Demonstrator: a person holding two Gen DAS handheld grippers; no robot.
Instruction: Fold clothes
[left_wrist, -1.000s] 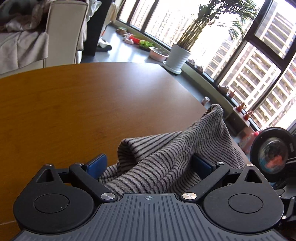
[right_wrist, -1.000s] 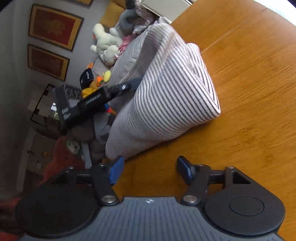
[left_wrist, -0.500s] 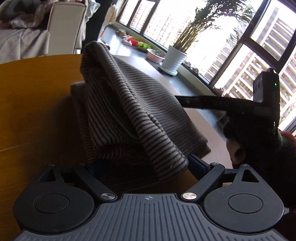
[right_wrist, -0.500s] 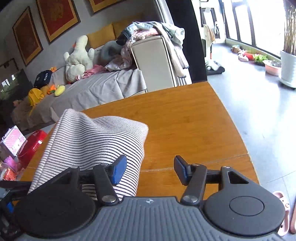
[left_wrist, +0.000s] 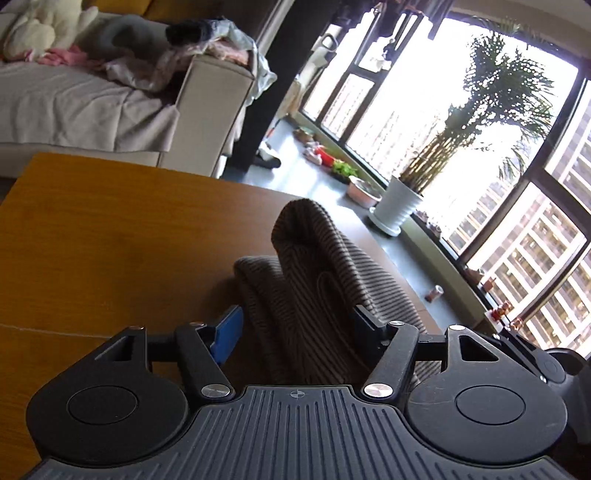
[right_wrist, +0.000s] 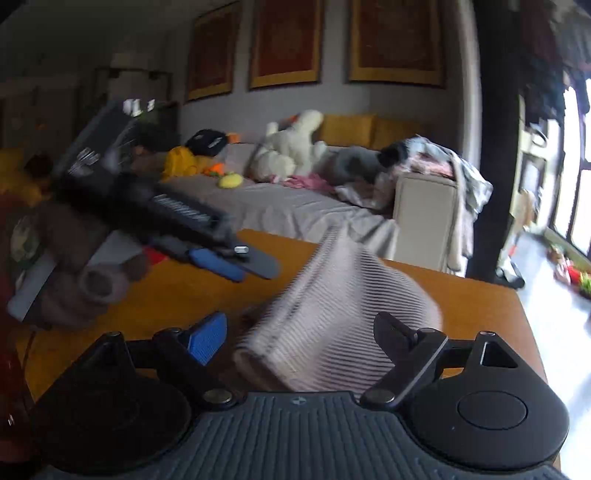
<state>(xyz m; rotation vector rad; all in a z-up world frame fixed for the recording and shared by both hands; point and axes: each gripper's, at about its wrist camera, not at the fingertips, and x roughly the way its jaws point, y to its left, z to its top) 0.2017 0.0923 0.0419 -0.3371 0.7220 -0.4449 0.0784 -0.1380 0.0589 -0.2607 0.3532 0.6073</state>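
A folded striped garment (left_wrist: 314, 280) lies bunched on the wooden table (left_wrist: 110, 240), one fold standing up. My left gripper (left_wrist: 295, 326) is open, its blue-padded fingers (left_wrist: 229, 332) spread on either side of the garment's near end without pinching it. In the right wrist view the same garment (right_wrist: 343, 306) is motion-blurred and sits between the spread fingers of my open right gripper (right_wrist: 299, 334). The left gripper (right_wrist: 255, 266) shows there at the left, held by a brown-sleeved hand (right_wrist: 85, 266), its tips pointing at the garment.
The table's far edge (right_wrist: 480, 291) and right edge drop to the floor. Beyond stand a sofa (right_wrist: 295, 206) with plush toys and loose clothes, a potted plant (left_wrist: 399, 206) and tall windows. Small items lie on the floor by the window.
The garment, draped high in front of the left gripper half a second ago, now lies lower as a bundle on the table. Both grippers have swung round; the right view is blurred.
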